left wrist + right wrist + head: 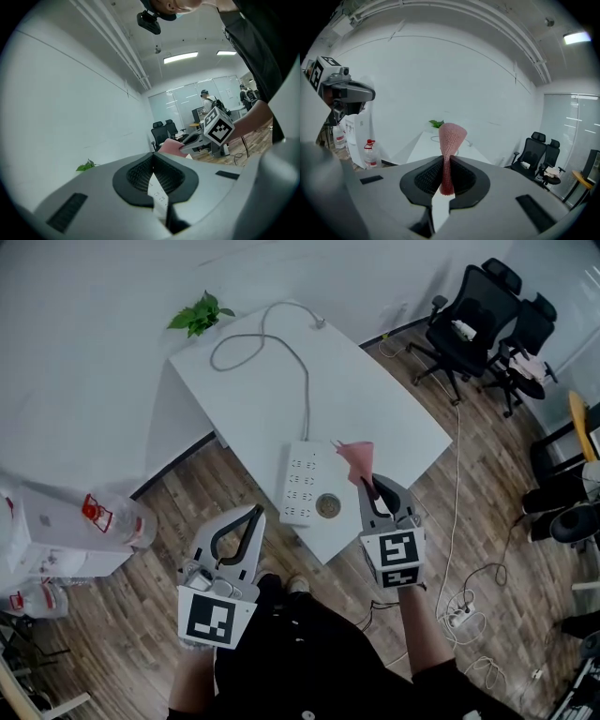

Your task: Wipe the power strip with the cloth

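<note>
A white power strip (307, 482) lies near the front edge of the white table (375, 399), and its grey cable (281, 343) loops toward the back. A small round disc (328, 507) rests on the strip's near end. My right gripper (367, 482) hovers just right of the strip, shut on a pink cloth (357, 458) that sticks up past its tips. In the right gripper view the cloth (450, 138) is clamped between the jaws (446, 161). My left gripper (255, 514) is shut and empty, off the table's front-left edge. A sliver of the strip (158, 197) shows between the left gripper's (153, 161) jaws.
A potted plant (200, 313) stands at the table's far left corner. Black office chairs (473, 310) are at the back right, and loose cables (464, 601) lie on the wooden floor to the right. Water bottles (117, 521) and a white box (47, 531) sit at the left.
</note>
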### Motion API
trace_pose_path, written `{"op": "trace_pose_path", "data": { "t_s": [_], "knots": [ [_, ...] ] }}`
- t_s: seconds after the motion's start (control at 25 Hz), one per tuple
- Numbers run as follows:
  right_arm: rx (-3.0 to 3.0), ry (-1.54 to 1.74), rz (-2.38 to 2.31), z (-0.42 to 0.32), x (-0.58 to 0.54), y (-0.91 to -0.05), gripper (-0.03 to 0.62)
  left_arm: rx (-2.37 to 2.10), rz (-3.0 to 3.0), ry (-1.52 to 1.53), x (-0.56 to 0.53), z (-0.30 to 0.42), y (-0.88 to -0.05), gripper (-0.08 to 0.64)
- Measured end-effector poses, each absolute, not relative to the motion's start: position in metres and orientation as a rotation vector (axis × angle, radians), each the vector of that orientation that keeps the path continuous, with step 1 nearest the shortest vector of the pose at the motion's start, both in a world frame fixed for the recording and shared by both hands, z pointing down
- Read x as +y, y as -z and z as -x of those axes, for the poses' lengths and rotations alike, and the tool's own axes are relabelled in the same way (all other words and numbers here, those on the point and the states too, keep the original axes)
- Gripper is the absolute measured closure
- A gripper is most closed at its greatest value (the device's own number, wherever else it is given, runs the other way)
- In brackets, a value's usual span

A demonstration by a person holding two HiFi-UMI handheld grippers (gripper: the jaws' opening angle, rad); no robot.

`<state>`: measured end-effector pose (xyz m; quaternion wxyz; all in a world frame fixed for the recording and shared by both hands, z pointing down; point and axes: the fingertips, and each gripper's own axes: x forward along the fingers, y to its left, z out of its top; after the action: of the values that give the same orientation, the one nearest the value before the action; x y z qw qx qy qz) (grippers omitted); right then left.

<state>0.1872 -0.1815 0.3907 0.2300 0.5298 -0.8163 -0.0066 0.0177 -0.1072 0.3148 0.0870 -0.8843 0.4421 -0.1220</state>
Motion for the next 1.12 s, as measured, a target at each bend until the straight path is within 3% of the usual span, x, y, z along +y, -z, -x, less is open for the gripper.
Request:
{"op": "trace_pose_path", "data": {
  "t_s": [1.12],
  "knots": [
    [-1.988,0.039,-1.145,-0.142,-0.309,-0.532,0.541,1.517,2.545,0.419,-0.119,0.068,-0.328,0.546]
  ]
}}
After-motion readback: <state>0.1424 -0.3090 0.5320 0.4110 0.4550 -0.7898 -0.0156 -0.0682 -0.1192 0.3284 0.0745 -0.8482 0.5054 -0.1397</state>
